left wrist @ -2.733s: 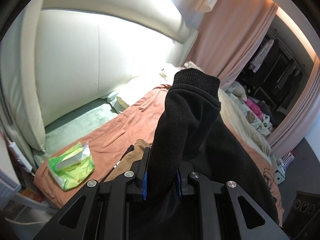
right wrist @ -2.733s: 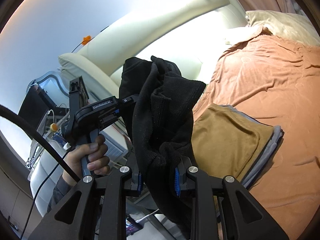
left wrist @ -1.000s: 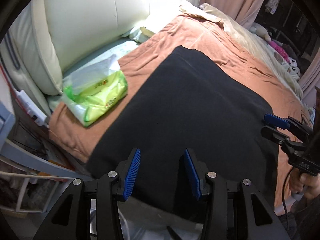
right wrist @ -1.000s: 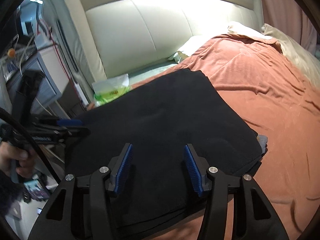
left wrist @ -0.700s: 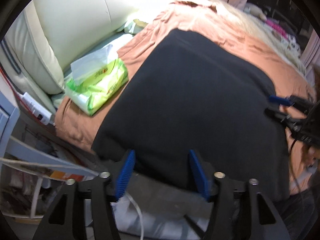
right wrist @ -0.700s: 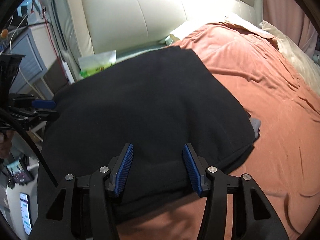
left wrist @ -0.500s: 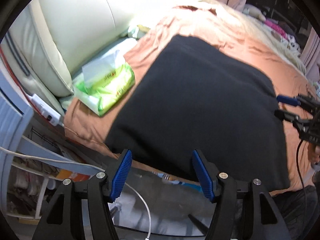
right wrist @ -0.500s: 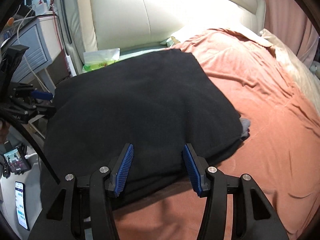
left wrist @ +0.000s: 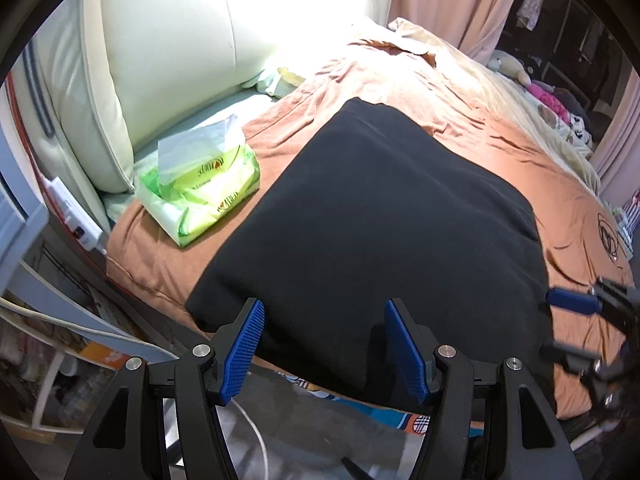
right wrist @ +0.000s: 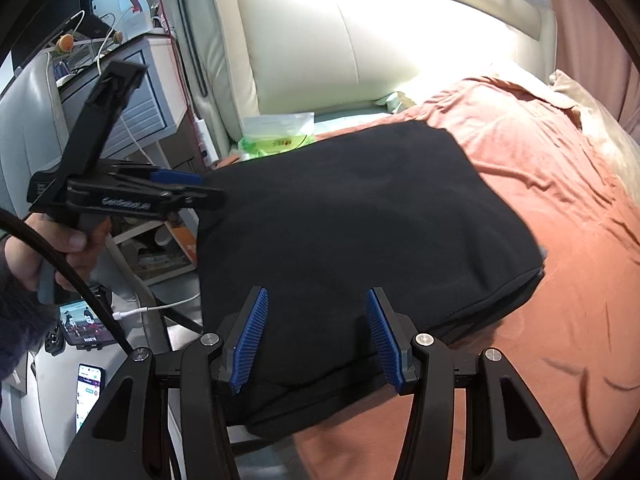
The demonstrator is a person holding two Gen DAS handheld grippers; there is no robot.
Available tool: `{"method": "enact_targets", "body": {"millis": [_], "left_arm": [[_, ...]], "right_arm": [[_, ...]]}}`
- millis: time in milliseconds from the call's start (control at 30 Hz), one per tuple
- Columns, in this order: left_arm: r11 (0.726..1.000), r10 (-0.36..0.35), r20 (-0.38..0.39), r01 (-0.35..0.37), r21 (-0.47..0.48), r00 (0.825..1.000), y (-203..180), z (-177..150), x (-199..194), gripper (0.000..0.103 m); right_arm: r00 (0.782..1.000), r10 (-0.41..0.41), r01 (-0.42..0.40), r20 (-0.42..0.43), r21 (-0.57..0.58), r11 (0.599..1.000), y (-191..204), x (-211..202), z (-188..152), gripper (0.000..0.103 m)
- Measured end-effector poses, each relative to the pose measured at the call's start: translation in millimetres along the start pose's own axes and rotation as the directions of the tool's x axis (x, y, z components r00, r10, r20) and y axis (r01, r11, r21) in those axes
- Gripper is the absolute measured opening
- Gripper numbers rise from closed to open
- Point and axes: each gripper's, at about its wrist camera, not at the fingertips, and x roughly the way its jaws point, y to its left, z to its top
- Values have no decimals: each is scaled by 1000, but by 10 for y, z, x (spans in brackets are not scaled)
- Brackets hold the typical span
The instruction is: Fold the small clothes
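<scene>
A black knit garment lies spread flat on the bed's orange sheet, its near edge at the mattress edge. It also fills the middle of the right wrist view. My left gripper is open and empty, just off the garment's near left corner. My right gripper is open and empty over the garment's near right edge. The left gripper also shows in the right wrist view, held by a hand beside the cloth. The right gripper shows in the left wrist view, blurred.
A green tissue pack lies left of the garment near the cream headboard. A grey bedside cabinet with cables stands left of the bed. Two phones lie on the floor. Curtains and a wardrobe are beyond.
Both grippers held the garment up 2.7 s ago, then let it go flat on the bed. In the last second both pulled back from its near edge, jaws open.
</scene>
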Motion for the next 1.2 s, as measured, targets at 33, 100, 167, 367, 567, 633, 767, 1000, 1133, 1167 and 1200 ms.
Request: {"method": "enact_targets", "body": {"millis": [33,100,167,367,567,633,767,1000,1133,1167,1200], "left_arm": [[1000,10,-9,-10,1,1000,0,-21,52,64],[1000,18,-26,-18,-5,999,15,-61,114,64],[1000,0,-25,0,-27,1000,47,-115,145,64],[996,-40,-23,39,-78,999,164,-227,165,67],[991,-5,18,7,-130,1000,158,-333,17,66],[988,1,62,9,-157,998,83,-369,-86,66],[981,-6,141,34,-191,990,-161,-435,-283,66],[985,-14,203,48,-163,979,-553,-459,-584,66],[985,-18,220,54,-162,975,-708,-540,-768,66],[985,-18,225,57,-165,974,-740,-564,-815,66],[984,-20,229,60,-166,973,-768,-588,-854,66]], "right_arm": [[1000,-1,1,-3,0,1000,1,22,-37,49],[1000,-7,7,-20,2,1000,0,98,-119,48],[1000,-15,15,-21,4,1000,7,160,-198,48],[1000,-17,18,-19,34,999,21,191,-343,46],[998,-6,11,-55,78,997,10,132,-458,42],[998,0,6,-57,97,995,-24,65,-476,39],[999,-16,21,-39,124,992,-81,-114,-502,39],[997,-74,74,-10,165,983,-101,-547,-520,40],[995,-95,90,17,191,977,-86,-819,-560,45],[995,-101,95,22,197,976,-79,-879,-568,49],[993,-111,103,30,202,974,-72,-965,-588,50]]}}
